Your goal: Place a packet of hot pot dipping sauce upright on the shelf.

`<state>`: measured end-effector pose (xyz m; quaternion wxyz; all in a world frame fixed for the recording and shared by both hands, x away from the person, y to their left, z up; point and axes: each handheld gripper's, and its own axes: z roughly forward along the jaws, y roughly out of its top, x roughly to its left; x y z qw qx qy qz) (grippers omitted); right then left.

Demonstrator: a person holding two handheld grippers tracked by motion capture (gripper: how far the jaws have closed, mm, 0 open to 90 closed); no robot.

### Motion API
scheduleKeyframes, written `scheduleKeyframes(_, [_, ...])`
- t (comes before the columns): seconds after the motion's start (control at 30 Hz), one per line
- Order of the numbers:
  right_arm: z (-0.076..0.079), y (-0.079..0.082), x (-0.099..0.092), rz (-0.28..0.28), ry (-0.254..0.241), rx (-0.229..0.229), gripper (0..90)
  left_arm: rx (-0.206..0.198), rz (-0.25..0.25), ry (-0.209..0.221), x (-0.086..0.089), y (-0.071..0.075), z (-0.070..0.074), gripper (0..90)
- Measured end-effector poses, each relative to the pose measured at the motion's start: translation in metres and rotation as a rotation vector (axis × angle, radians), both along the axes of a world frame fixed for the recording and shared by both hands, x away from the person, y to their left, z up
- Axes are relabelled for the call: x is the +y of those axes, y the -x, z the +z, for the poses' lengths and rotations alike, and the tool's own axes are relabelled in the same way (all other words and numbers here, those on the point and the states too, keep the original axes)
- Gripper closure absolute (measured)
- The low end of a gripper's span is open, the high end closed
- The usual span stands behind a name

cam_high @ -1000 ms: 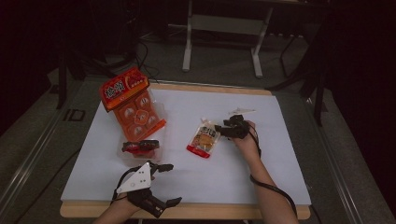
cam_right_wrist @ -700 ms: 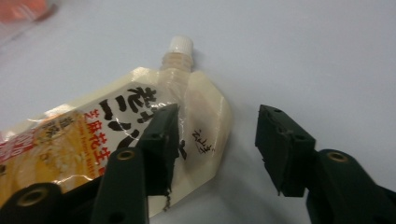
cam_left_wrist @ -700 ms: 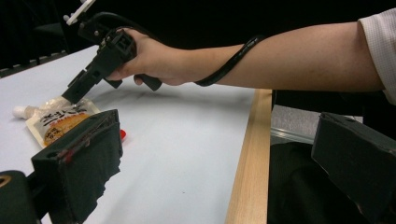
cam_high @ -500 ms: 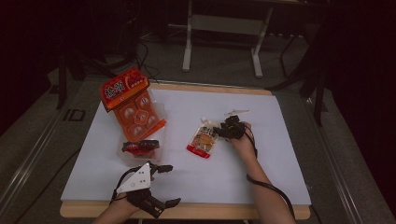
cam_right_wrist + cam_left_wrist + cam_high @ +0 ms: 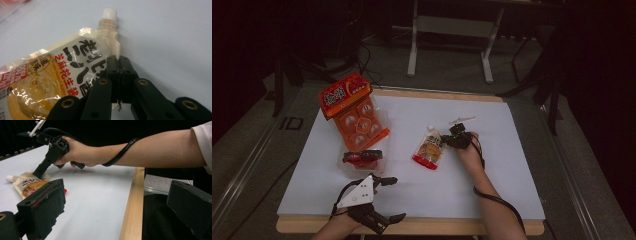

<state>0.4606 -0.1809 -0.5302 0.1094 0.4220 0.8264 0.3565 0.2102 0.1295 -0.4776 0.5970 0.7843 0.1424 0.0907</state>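
A spouted pouch (image 5: 429, 148) with a white cap and orange label lies flat at the middle of the white table cover. My right gripper (image 5: 448, 141) points down at its right edge; its jaws have just been closing. In the right gripper view the right gripper (image 5: 120, 65) is pressed shut on the pouch (image 5: 50, 80) edge just below the spout. The left gripper view shows the pouch (image 5: 28, 185) with the right gripper (image 5: 38, 173) tip on it. My left gripper (image 5: 395, 199) rests near the front edge, open with nothing between the jaws (image 5: 117, 192).
An orange multi-pack of snacks (image 5: 354, 112) lies at the back left. A small clear tub with a red and black item (image 5: 362, 159) sits just in front of it. The wooden table edge (image 5: 437, 226) runs along the front.
The right gripper edged left onto the pouch's edge and its jaws came together on it. The left gripper stayed put.
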Motion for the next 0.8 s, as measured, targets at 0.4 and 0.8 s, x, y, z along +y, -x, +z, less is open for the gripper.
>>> scheduleKeyframes(0.4, [0.018, 0.013, 0.0, -0.007, -0.011, -0.054, 89.9, 0.003, 0.009, 0.007, 0.0, -0.002, 0.001, 2.3])
scheduleKeyframes(0.8, [0.053, 0.035, 0.0, 0.047, -0.089, -0.129, 90.0, 0.014, 0.006, 0.023, -0.001, -0.002, 0.001, 2.3])
